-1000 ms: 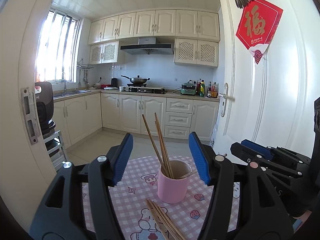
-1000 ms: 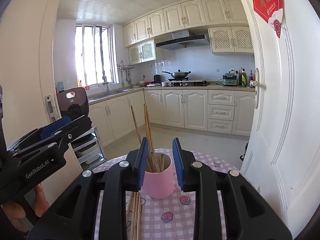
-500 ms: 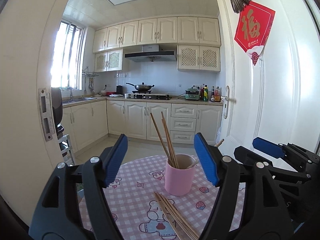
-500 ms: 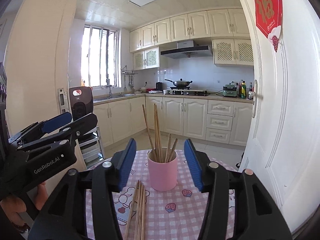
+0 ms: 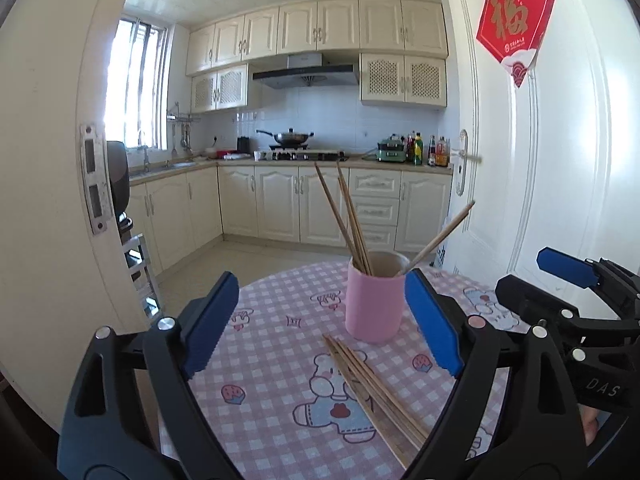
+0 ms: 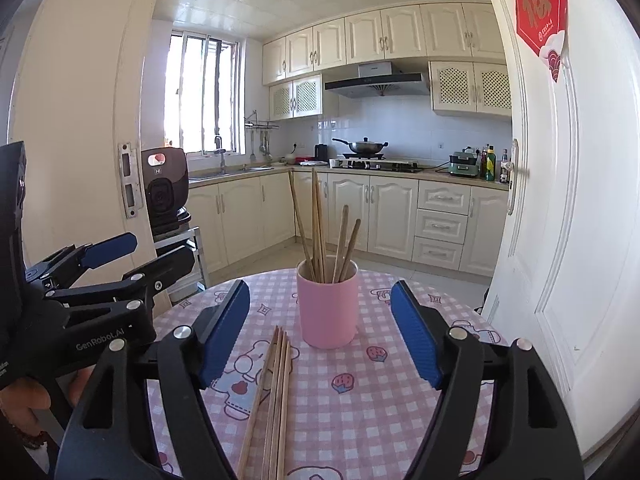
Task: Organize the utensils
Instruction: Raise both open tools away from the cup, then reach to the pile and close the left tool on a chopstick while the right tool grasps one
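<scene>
A pink cup (image 6: pixel 328 307) stood on the checked tablecloth (image 6: pixel 384 400) toward the far side of the round table, with several chopsticks (image 6: pixel 318 224) upright inside it. A loose bundle of chopsticks (image 6: pixel 272 396) lay flat on the cloth just near of the cup. The left gripper (image 5: pixel 320 322) and the right gripper (image 6: pixel 320 330) had both just been opening; each stood wide apart, gripping nothing.
</scene>
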